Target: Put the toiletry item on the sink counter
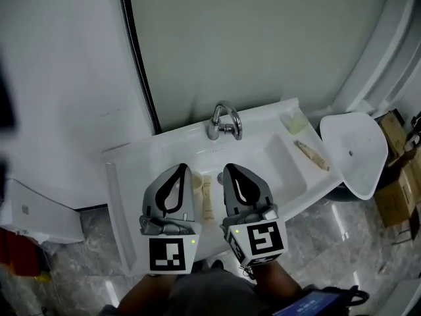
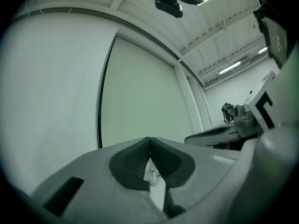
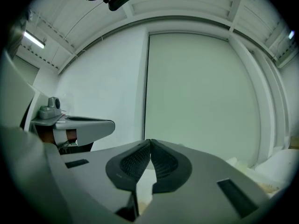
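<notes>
In the head view a white sink counter point(image 1: 129, 158) with a chrome faucet point(image 1: 223, 122) stands against the wall. A slim beige tube point(image 1: 206, 199) lies on the sink's front part, between my two grippers. My left gripper point(image 1: 179, 168) hovers just left of the tube, its jaws shut and empty. My right gripper point(image 1: 228, 168) hovers just right of it, also shut and empty. In the left gripper view the left gripper point(image 2: 149, 141) points at the pale wall. The right gripper view shows the right gripper point(image 3: 150, 143) with its pads pressed together.
On the counter's right end lie a tan elongated item point(image 1: 312, 155) and a pale soft item point(image 1: 295, 121). A white rounded lid point(image 1: 355, 151) stands right of the sink, with cardboard boxes point(image 1: 396, 176) beyond. A dark vertical strip point(image 1: 138, 58) runs down the wall. Grey marble floor lies below.
</notes>
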`<state>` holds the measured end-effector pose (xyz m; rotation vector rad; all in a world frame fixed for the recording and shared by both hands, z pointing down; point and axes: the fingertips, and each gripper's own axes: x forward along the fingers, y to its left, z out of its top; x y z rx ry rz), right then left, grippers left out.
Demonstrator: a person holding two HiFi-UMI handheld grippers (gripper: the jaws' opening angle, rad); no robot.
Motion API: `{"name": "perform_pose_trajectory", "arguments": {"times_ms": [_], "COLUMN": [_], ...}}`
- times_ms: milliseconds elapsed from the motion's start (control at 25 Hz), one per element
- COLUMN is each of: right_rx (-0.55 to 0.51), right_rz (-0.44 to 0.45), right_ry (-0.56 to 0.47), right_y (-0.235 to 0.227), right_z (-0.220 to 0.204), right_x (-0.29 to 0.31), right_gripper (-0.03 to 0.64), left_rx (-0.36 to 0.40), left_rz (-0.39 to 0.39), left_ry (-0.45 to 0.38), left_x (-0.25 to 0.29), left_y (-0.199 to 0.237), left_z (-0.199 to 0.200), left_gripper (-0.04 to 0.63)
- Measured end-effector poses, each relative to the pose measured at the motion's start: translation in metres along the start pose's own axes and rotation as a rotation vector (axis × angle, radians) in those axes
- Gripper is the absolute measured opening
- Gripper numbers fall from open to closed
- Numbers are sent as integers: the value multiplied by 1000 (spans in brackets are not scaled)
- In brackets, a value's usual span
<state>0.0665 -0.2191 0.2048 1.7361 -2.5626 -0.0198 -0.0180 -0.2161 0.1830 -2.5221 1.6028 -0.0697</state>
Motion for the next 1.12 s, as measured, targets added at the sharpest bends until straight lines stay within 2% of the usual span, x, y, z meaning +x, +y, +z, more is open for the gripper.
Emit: {"name": "perform_pose_trajectory", "arguments": {"times_ms": [200, 360, 480, 680, 1120], "right_rx": [-42, -41, -43, -49, -5], "right_rz": [-5, -15, -13, -8, -19], "right_ry": [-24, 5, 23, -2, 4], "right_y": [7, 11, 13, 17, 16], "right_z": [14, 10, 9, 13, -1], "right_x": [-13, -20, -21, -17, -9], "right_gripper": [14, 14, 14, 14, 14], "left_rx": [15, 39, 29, 52, 59], "left_rz": [9, 2, 2, 2, 4], "left_ry": [-17, -20, -9, -24, -26], "left_x": [-11, -19, -21, -20, -15], "left_y": [1, 0, 0, 4, 11], "left_z": [13, 16, 12, 18, 13], "left_gripper": [12, 12, 12, 12, 12]}}
